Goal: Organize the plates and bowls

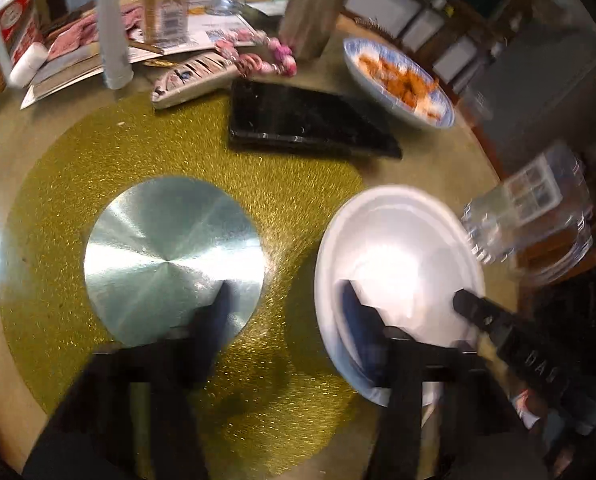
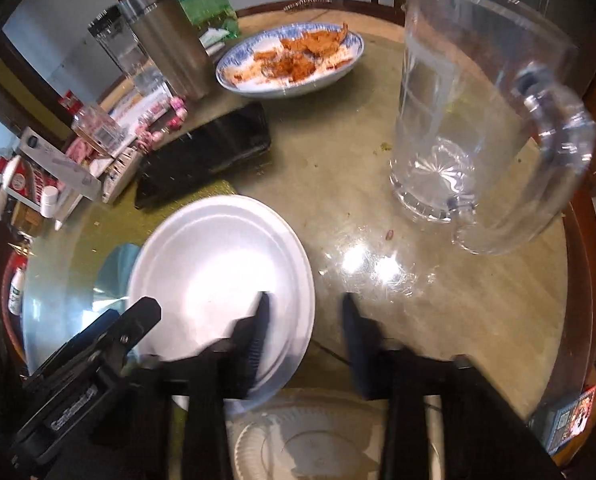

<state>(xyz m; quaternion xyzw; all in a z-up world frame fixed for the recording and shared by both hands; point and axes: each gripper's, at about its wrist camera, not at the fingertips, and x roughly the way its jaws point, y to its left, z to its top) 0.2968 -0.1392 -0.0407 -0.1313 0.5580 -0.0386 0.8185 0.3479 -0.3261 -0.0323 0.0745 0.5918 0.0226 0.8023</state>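
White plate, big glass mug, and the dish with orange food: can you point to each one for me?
White plate (image 2: 217, 264): right wrist view, on its bare middle.
Glass mug (image 2: 458, 120): right wrist view, on its clear side wall.
Food dish (image 2: 253, 82): right wrist view, on its blue-patterned rim.

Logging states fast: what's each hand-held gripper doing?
Left hand-held gripper: open, holding nothing.
Right hand-held gripper: open, one finger over the white plate.

Both handheld grippers are matte black. The left gripper (image 1: 287, 300) has two flat, tapered fingers with dark blue pads on their inner faces. The right gripper (image 2: 306, 312) matches it, one pad (image 2: 255, 344) showing fine ribbing. Pale embossed lettering marks a finger's side, too blurred to read.
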